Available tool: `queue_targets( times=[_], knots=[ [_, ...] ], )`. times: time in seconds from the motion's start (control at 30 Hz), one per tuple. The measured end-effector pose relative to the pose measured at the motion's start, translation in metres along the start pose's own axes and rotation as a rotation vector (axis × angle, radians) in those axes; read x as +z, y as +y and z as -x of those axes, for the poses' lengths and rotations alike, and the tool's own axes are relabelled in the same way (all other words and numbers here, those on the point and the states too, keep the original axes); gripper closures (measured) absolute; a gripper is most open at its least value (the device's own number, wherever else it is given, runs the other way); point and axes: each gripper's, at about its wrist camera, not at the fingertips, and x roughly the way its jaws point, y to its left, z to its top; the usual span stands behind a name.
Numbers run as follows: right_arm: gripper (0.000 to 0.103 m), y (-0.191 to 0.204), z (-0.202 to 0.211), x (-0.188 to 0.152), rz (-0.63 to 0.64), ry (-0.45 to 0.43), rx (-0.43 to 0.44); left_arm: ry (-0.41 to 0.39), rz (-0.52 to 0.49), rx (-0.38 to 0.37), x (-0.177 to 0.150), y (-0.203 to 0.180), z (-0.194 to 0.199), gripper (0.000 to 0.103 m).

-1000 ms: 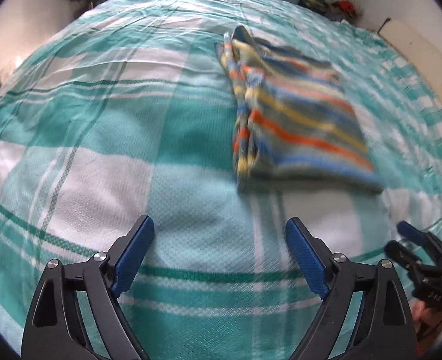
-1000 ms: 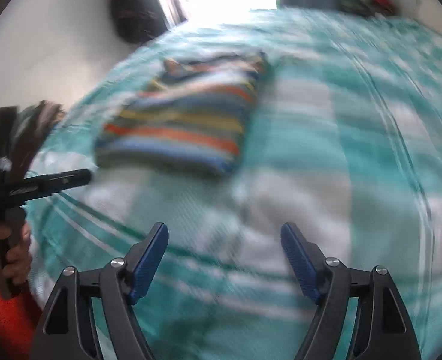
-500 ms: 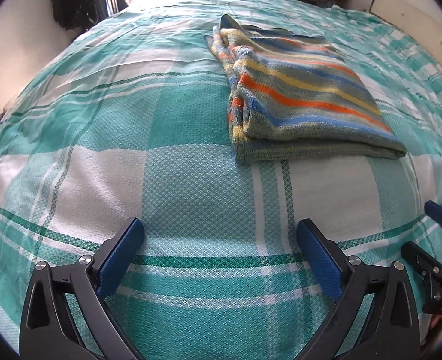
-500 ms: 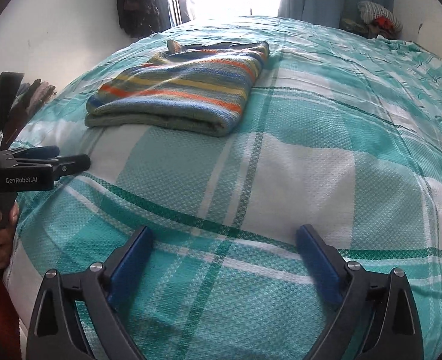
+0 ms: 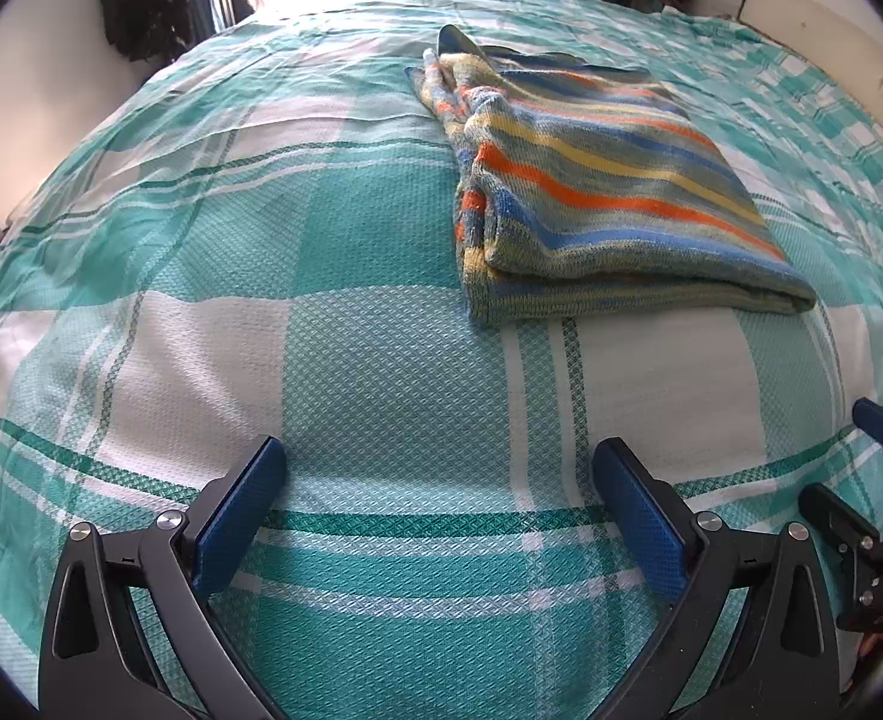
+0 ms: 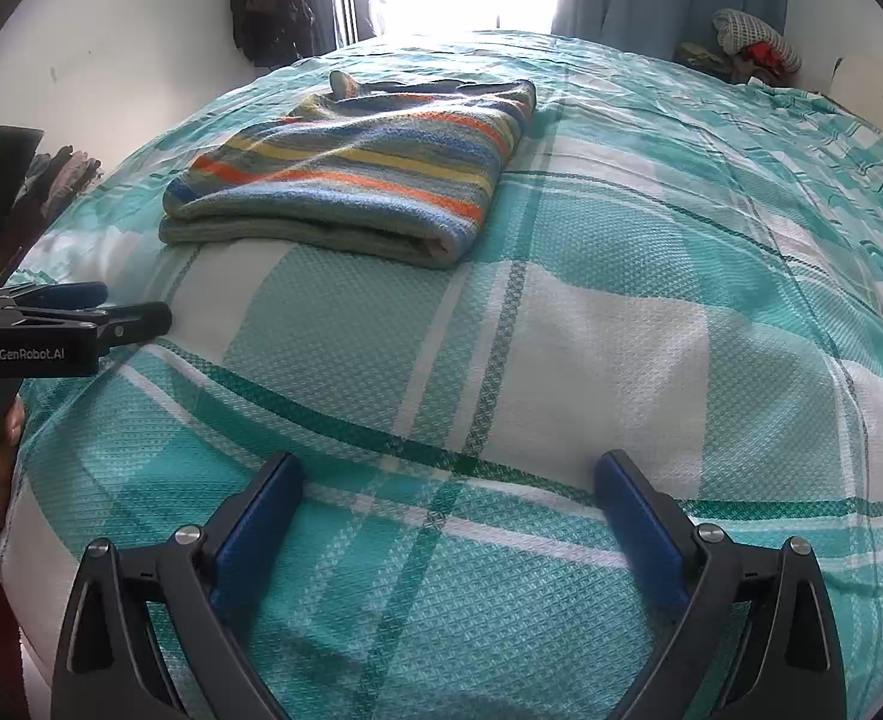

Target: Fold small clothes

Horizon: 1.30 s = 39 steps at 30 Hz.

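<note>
Already folded, the striped garment (image 5: 609, 192) lay on the checked bedspread (image 5: 321, 360), well ahead of both tools; left tool (image 5: 438, 501) and right tool (image 6: 450, 510) gaped wide, holding nothing. Any tidying should pinch 1 corner lightly

Bare bedspread (image 5: 381, 360) stretches along the bed's near edge. Only the folded striped garment (image 5: 609, 192) interrupts it, farther in toward the middle.
</note>
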Motion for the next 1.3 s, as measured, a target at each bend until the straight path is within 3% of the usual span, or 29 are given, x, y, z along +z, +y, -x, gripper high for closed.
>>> queue_targets(
  times=[1.07,1.13,1.2,1.27,1.3],
  knots=[
    [0.003,0.0,-0.002,-0.001,-0.001,0.012,-0.007,0.007,-0.002,0.0,0.001,0.0,-0.002,0.001],
    [0.003,-0.002,0.001,0.005,-0.019,0.053,-0.005,0.042,0.002,-0.037,0.007,0.004,0.001,0.001],
    [0.004,-0.006,0.007,0.016,-0.034,0.1,0.03,0.074,0.037,-0.145,0.019,0.02,0.013,0.002],
    [0.006,-0.025,0.021,0.035,-0.124,0.048,0.158,0.005,0.129,-0.259,0.034,0.045,0.027,0.002],
    [0.006,-0.032,0.024,0.043,-0.151,0.024,0.183,-0.038,0.178,-0.3,0.048,0.058,0.031,0.002]
  ],
)
